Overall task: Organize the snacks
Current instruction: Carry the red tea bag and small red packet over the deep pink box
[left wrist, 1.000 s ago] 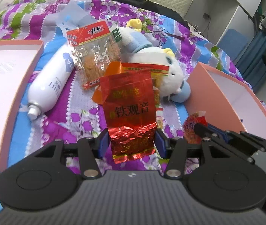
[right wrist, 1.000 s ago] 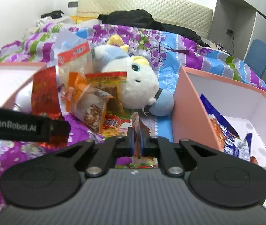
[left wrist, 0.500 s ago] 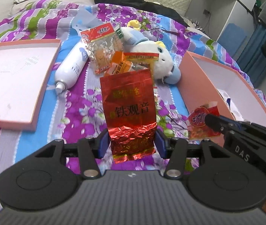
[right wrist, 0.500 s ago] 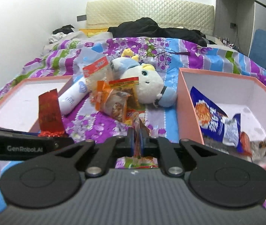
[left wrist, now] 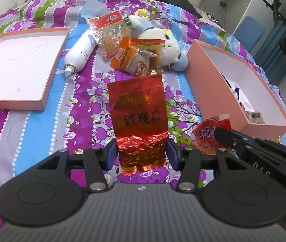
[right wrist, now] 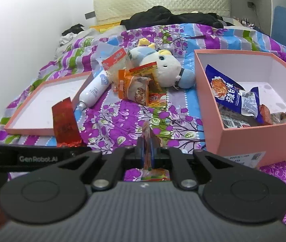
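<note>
Both claws lifted, tea packet (left wrist: 139, 125) clamped

Red foil tea packet (left wrist: 139, 119), black characters on front, crinkled lower part: held upright above the bedspread, clamped at its base. Small red-and-white snack sachet (left wrist: 210, 133): pinched edge-on, lifted, near the pink box (right wrist: 241, 139). Box open, holding a blue noodle packet (right wrist: 231, 94) and smaller wrappers. Orange snack packets (right wrist: 135, 86) and clear red-topped bag (left wrist: 107, 34): heaped on the bedspread.
</note>
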`<state>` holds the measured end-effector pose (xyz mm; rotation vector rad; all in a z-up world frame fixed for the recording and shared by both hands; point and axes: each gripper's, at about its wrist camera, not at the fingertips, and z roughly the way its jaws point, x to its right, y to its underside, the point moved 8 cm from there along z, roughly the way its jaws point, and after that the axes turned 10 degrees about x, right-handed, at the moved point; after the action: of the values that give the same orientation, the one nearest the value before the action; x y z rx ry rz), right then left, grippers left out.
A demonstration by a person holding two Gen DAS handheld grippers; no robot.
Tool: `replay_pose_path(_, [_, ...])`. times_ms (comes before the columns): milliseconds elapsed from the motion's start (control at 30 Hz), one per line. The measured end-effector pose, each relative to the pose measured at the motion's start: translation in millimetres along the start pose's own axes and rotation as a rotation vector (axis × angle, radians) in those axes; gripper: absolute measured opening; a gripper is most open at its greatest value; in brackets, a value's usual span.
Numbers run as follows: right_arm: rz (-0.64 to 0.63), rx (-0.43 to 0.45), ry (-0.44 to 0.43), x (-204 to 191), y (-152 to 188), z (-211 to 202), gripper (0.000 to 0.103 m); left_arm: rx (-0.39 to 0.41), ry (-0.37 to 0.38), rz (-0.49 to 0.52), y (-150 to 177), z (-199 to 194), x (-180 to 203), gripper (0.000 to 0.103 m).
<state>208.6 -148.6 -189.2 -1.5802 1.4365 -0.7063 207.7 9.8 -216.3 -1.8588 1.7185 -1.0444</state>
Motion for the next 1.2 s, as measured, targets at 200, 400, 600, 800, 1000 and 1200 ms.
replay_pose_path(200, [0.034,0.02,0.002,9.7,-17.9,-9.1,0.01,0.006,0.008,0.054,-22.2,-2.9,16.1,0.057])
replay_pose_path(400, [0.047,0.066,0.009,19.5,-49.5,-19.9,0.01,0.012,0.038,0.089,-47.6,-4.5,38.7,0.057])
replay_pose_path(600, [0.016,0.148,0.037,34.2,-93.9,-33.2,0.01,0.062,0.112,0.111,-90.3,-12.9,76.0,0.057])
replay_pose_path(800, [-0.061,0.23,0.088,58.0,-139.6,-44.9,0.01,0.142,0.182,0.214,-142.6,-22.3,129.1,0.057])
replay_pose_path(1000, [-0.059,0.228,0.125,101.0,-165.1,-45.2,0.01,0.169,0.231,0.258,-171.6,-16.7,177.1,0.057])
replay_pose_path(1200, [-0.085,0.113,0.158,151.3,-164.4,-21.5,0.01,0.075,0.286,0.283,-159.5,18.9,222.8,0.057])
